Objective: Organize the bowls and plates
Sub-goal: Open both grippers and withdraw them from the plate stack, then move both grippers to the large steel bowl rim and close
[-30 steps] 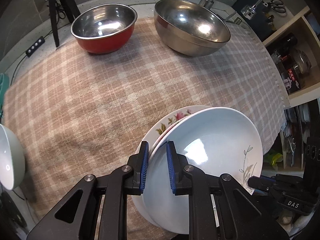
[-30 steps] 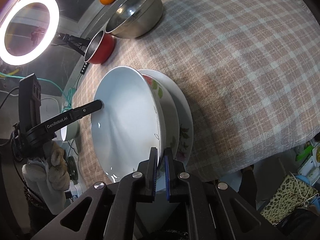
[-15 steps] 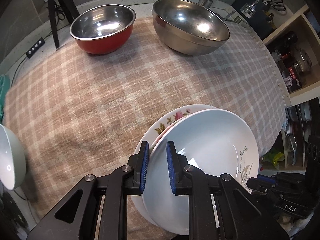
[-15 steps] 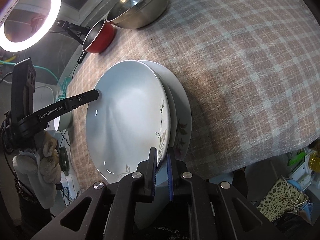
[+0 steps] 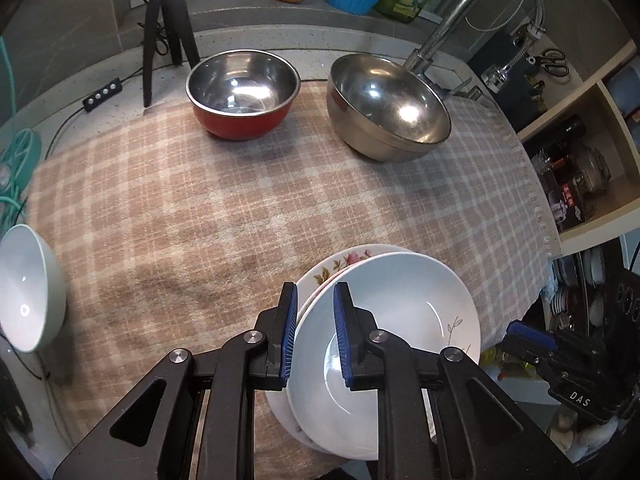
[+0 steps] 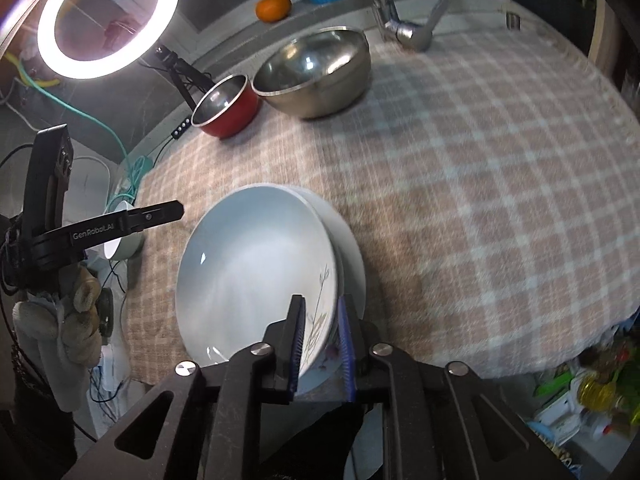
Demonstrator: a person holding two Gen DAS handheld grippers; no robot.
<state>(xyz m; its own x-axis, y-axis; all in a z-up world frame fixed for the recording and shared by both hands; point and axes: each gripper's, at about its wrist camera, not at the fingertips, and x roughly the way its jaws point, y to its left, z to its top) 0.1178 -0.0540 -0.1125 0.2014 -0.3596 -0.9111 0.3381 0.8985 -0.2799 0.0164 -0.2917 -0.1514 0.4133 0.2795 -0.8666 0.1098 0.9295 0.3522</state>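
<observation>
Checked cloth (image 5: 208, 208) covers the worktop, with a tap (image 5: 472, 12) behind it. Near the front edge lies a stack: a white plate (image 5: 404, 320) with a twig print sits on a floral plate (image 5: 340, 266). The left gripper (image 5: 315, 336) has its fingers (image 5: 289, 336) parted, straddling the stack's left rim with clear gaps on both sides. The right gripper (image 6: 322, 350) straddles the opposite rim of the white plate (image 6: 256, 272), fingers (image 6: 298, 348) also parted, not pinching. At the back, a red bowl (image 5: 243, 88) and a steel bowl (image 5: 390, 108) stand side by side, both holding nothing. A white bowl (image 5: 24, 292) sits at the cloth's left edge. Both grippers are level and low, pointing at each other across the stack.
</observation>
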